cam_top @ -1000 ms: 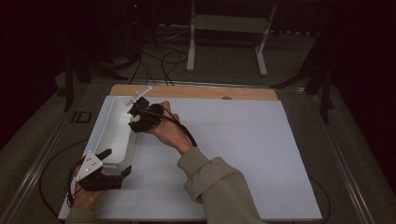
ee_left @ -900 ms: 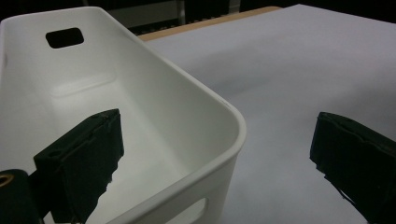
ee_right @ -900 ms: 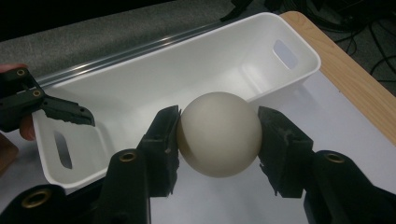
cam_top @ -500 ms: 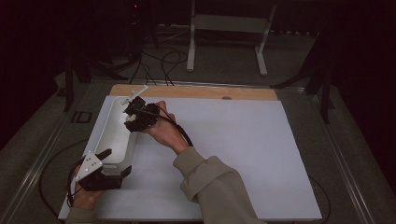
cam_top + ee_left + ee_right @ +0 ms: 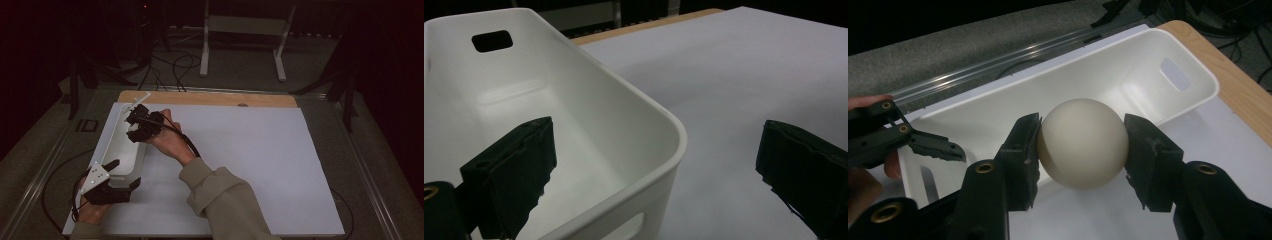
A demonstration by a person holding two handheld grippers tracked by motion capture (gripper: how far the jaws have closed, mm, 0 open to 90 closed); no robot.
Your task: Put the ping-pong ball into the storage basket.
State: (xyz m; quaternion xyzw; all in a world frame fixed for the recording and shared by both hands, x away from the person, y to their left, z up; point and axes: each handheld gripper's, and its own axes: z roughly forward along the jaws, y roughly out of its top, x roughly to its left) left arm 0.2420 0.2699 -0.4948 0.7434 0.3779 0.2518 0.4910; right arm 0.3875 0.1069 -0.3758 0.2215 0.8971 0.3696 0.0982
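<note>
- While the right gripper (image 5: 1082,145) hangs above the white plastic bin (image 5: 1148,60), its two black jaws are clamped on a cream-white ball (image 5: 1083,142), one pad pressed to each side.
- Seen in the right gripper view, the ball sits over the bin's open inside, towards the bin's middle; the ball's underside and whatever lies straight below it are hidden by the ball itself.
- From the high view, the right gripper (image 5: 142,125) is a dark cluster over the far half of the bin (image 5: 122,150), and the ball cannot be made out there.
- Lying along the left edge of the white tabletop (image 5: 250,165), the bin has its far end near the tabletop's far left corner, with a strip of bare wood (image 5: 210,98) beyond.
- At the near end of the bin, the left gripper (image 5: 112,180) has its jaws apart and astride the bin's near right corner: one jaw is inside the bin, the other outside over the tabletop.
- Looking along the left gripper view, the pads (image 5: 514,170) do not press on the bin wall (image 5: 644,145); the right-hand jaw is cut off by the frame edge.
- Handle slots show in the bin's end walls, the near one cut off at the bottom of the left gripper view.
- Beyond the table, the room is dark and only a pale stand (image 5: 245,30) and floor cables (image 5: 175,65) can be picked out.
</note>
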